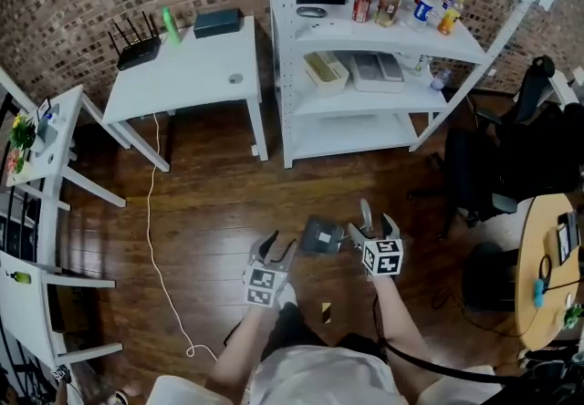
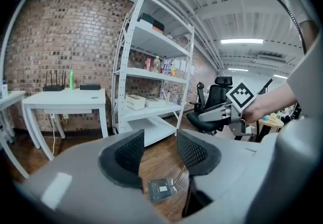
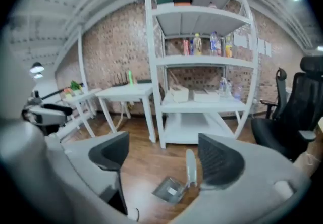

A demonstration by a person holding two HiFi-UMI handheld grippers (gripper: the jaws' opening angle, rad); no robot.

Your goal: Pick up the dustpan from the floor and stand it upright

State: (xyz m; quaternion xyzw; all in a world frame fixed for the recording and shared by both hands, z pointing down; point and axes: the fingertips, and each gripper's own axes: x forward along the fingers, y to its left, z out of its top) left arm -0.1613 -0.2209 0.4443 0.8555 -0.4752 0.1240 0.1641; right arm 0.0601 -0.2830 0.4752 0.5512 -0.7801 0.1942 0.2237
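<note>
The grey dustpan [image 1: 319, 235] stands on the wooden floor with its pan face turned up toward me and its pale handle [image 1: 365, 212] rising upright. My right gripper [image 1: 371, 228] hovers above it, open. In the right gripper view the handle [image 3: 190, 167] stands just inside the right pad [image 3: 217, 160], and no pad presses on it. The pan [image 3: 170, 188] lies below. My left gripper [image 1: 278, 248] hangs just left of the dustpan, its jaws a narrow gap apart with nothing between them. In the left gripper view the dustpan [image 2: 161, 189] shows below the pads [image 2: 130, 153].
A white shelf unit [image 1: 383, 29] with bottles and boxes stands behind the dustpan. A white table [image 1: 192, 75] is at the back left, with a white cable [image 1: 155, 239] trailing over the floor. A black office chair [image 1: 493, 166] and a round wooden table [image 1: 547, 257] are at the right.
</note>
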